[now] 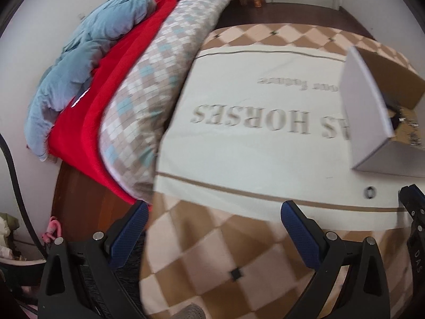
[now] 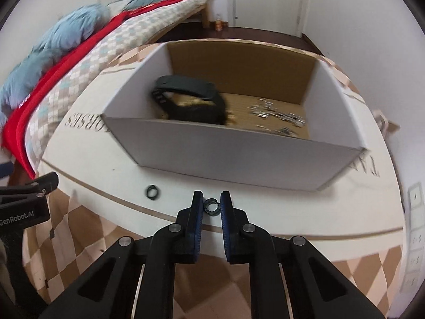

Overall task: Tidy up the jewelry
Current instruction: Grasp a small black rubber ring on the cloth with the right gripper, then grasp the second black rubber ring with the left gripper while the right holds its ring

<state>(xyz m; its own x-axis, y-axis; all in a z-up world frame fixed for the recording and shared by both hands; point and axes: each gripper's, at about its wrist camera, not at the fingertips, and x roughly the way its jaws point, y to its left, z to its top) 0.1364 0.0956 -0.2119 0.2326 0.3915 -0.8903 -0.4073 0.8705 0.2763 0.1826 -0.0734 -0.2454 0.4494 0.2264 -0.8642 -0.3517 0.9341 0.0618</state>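
In the right wrist view an open cardboard box point(image 2: 239, 148) stands on the cream tablecloth point(image 2: 318, 212). Inside lie a black watch band point(image 2: 191, 98) and several small silver pieces point(image 2: 279, 118). A small dark ring point(image 2: 211, 206) lies on the cloth in front of the box, between my right gripper's point(image 2: 211, 202) narrowly parted fingers. A second dark ring point(image 2: 152, 192) lies to its left. My left gripper point(image 1: 215, 218) is open and empty above the cloth; in its view the box point(image 1: 372, 122) is at the right and one ring point(image 1: 369, 192) shows.
A bed with a checked quilt point(image 1: 148, 87), a red blanket point(image 1: 87, 122) and a blue duvet point(image 1: 87, 47) runs along the table's left side. The table edge drops to a wooden floor point(image 1: 79, 199). A bottle point(image 2: 218, 25) stands by the far wall.
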